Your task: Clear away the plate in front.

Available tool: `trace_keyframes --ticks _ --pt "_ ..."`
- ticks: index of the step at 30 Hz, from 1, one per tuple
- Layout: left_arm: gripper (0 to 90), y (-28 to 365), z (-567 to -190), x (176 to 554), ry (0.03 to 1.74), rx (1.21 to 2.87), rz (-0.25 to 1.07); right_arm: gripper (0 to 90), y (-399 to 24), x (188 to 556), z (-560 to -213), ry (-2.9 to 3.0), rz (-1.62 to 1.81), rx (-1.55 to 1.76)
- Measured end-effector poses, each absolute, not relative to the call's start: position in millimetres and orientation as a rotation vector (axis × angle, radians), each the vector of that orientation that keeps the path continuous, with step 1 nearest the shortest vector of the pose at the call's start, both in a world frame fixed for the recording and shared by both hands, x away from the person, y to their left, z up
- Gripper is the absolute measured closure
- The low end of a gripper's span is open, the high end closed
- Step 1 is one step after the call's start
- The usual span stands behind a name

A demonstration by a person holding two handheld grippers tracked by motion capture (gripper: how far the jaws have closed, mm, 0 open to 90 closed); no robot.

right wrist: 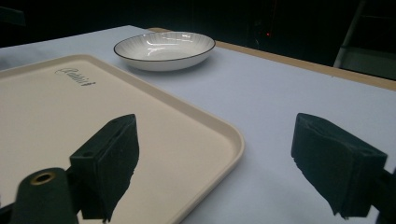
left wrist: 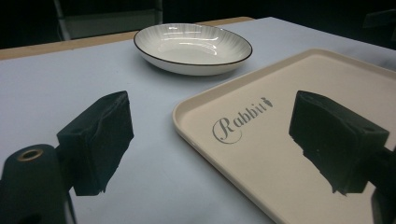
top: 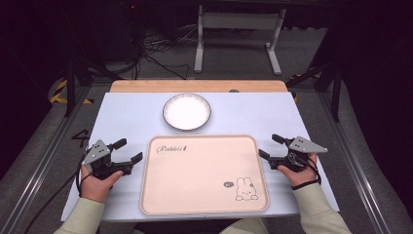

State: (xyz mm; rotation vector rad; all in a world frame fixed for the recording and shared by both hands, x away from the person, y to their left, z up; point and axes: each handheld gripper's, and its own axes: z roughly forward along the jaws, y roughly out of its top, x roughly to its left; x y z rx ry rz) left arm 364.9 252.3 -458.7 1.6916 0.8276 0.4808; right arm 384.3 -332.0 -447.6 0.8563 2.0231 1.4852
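On a pale blue table, cream rabbit-print tray, white ribbed bowl just beyond it, left gripper and right gripper flanking the tray, jaws apart, empty.

Glossy ceramic bowl, matt plastic tray

a cream tray lies between the two tools, its rim just beside each. a white bowl sits beyond them on the pale table.
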Motion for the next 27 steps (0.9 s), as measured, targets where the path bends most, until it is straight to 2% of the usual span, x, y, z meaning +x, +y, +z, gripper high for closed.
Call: trace_keyframes --ticks 8,14,21,23,27 --pt "15.9 253 -456 365 0.827 1.704 0.441 16.5 -333 387 -447 2.014 1.492 0.87" --pt "20.7 253 -449 374 0.869 1.708 0.392 17.1 -333 386 -446 2.009 1.484 0.874" --pt "19.0 247 -439 388 0.885 1.731 0.411 17.1 -337 385 -446 1.993 1.475 0.885" --pt "22.1 243 -435 394 0.911 1.73 0.423 17.1 -337 385 -446 1.987 1.476 0.891" --pt "22.8 239 -432 403 0.915 1.7 0.396 17.2 -339 384 -446 1.986 1.467 0.891"
